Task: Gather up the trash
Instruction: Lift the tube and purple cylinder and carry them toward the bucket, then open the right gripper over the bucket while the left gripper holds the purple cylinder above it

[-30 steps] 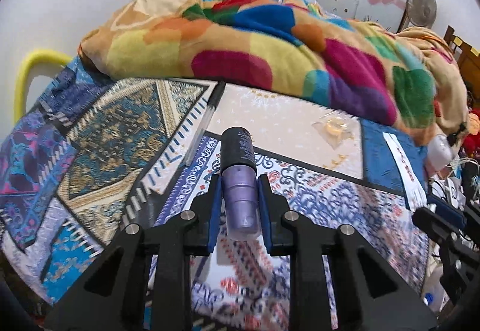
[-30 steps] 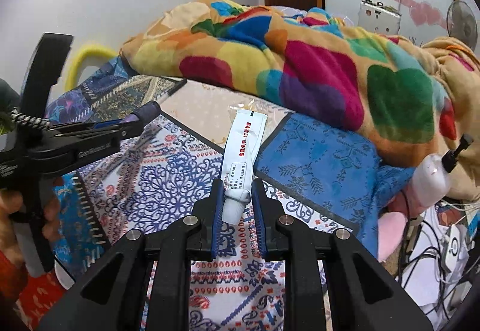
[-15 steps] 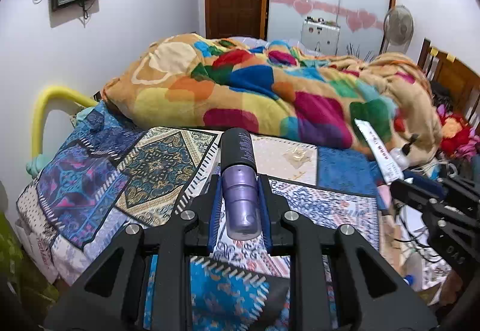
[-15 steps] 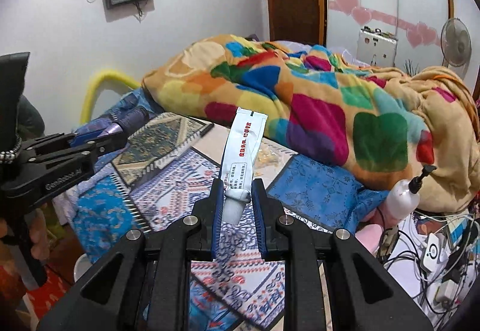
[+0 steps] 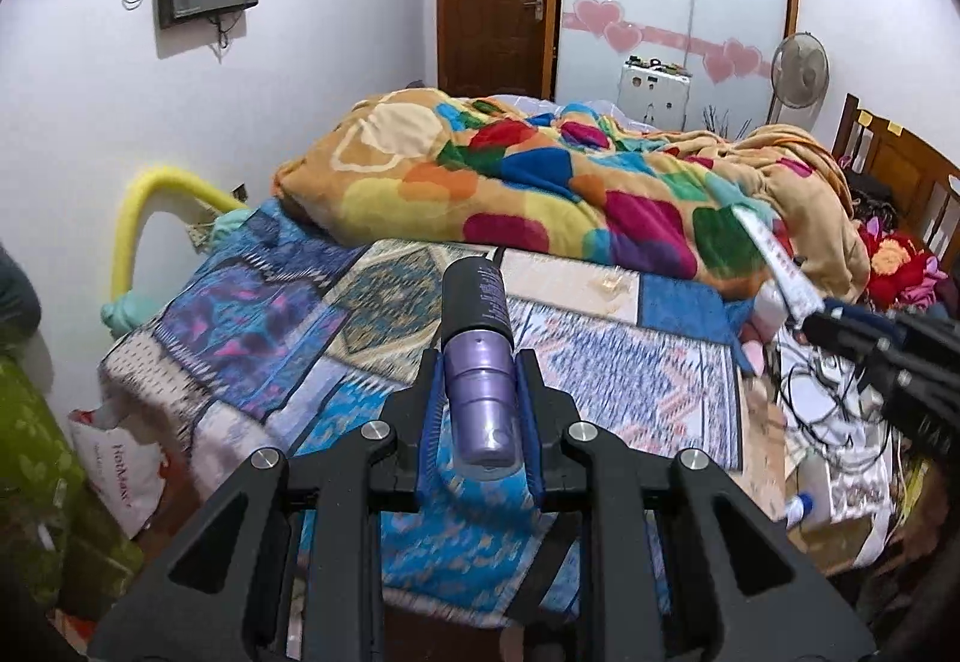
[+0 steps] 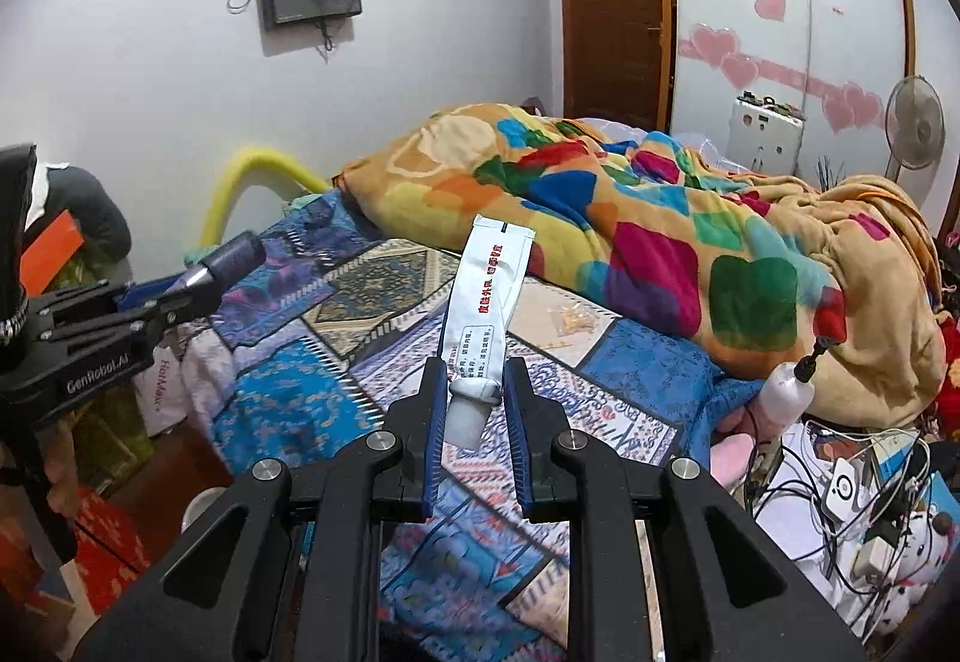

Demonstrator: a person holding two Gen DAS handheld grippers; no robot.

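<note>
My left gripper (image 5: 480, 392) is shut on a purple bottle with a black cap (image 5: 478, 338), held up in front of the bed's foot; it also shows in the right wrist view (image 6: 225, 263) at the left. My right gripper (image 6: 474, 398) is shut on a white squeezed tube with red print (image 6: 489, 296), held above the bed's patterned cover; the tube also shows in the left wrist view (image 5: 777, 260) at the right. A small crumpled clear wrapper (image 6: 573, 320) lies on the cream patch of the cover (image 5: 612, 284).
A heaped colourful blanket (image 5: 570, 182) covers the far bed. A white plastic bag (image 5: 129, 464) sits on the floor at the left. A white pump bottle (image 6: 792, 392), cables and chargers (image 6: 840, 488) clutter the right side. A yellow foam arch (image 5: 150, 200) stands by the wall.
Both grippers have pulled back and risen from the bed with their items still held. The view now takes in the whole bed, the wall screens and the floor.
</note>
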